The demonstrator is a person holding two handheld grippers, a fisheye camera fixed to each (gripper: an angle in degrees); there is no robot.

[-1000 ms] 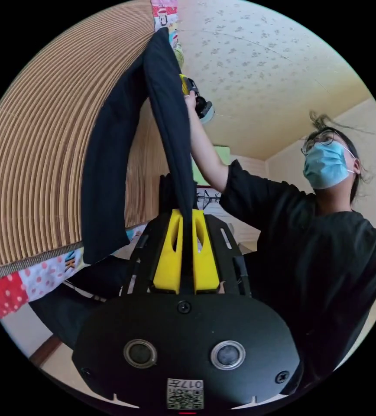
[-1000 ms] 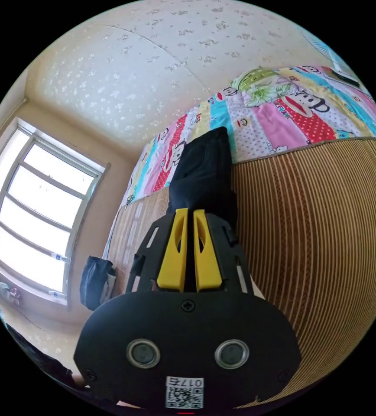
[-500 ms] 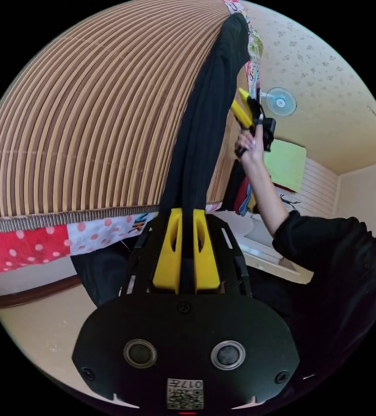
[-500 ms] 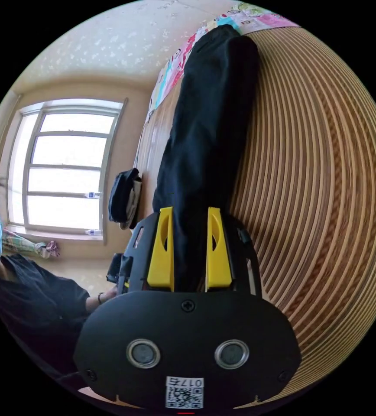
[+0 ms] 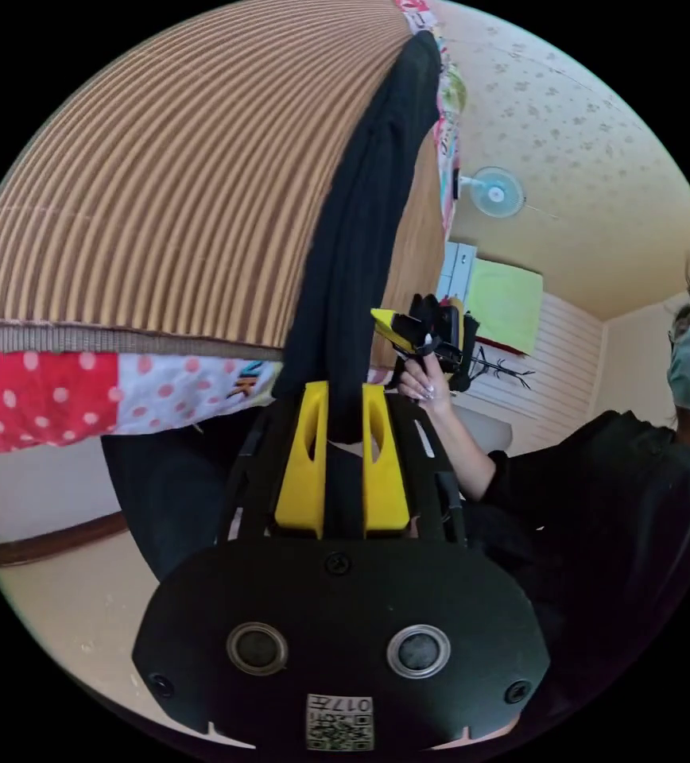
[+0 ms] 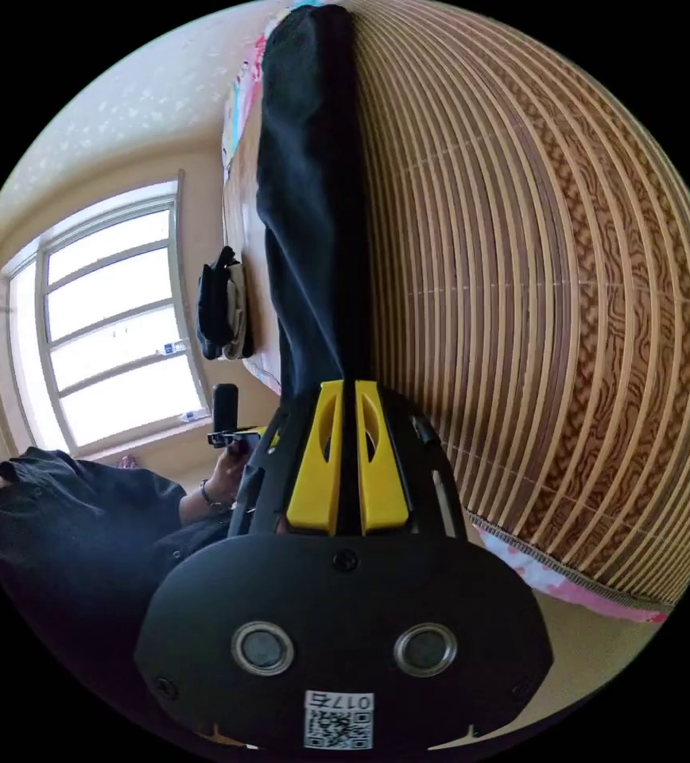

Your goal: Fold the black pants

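Note:
The black pants (image 5: 361, 199) lie as one long narrow strip on the striped bamboo mat (image 5: 162, 199), running away from the bed's near edge. My left gripper (image 5: 345, 385) has its yellow jaws slightly apart, with the near end of the pants lying between them. In the right gripper view the pants (image 6: 313, 199) stretch away from my right gripper (image 6: 349, 383), whose jaws are closed on the near end with a thin dark strip of cloth between them. A hand holds the right gripper (image 5: 416, 334) just beside the strip. The left gripper (image 6: 230, 413) shows to the left.
A patchwork quilt (image 5: 83, 389) hangs below the mat's edge above a pale floor. A dark bundle of clothes (image 6: 222, 314) sits on the mat's far side by the window (image 6: 106, 318). The person (image 5: 599, 493) stands close beside the bed. A wall fan (image 5: 492, 191) is behind.
The pants came down from the air onto the mat. The right gripper opened, drew back to the near end and shut again. The left jaws have parted a little.

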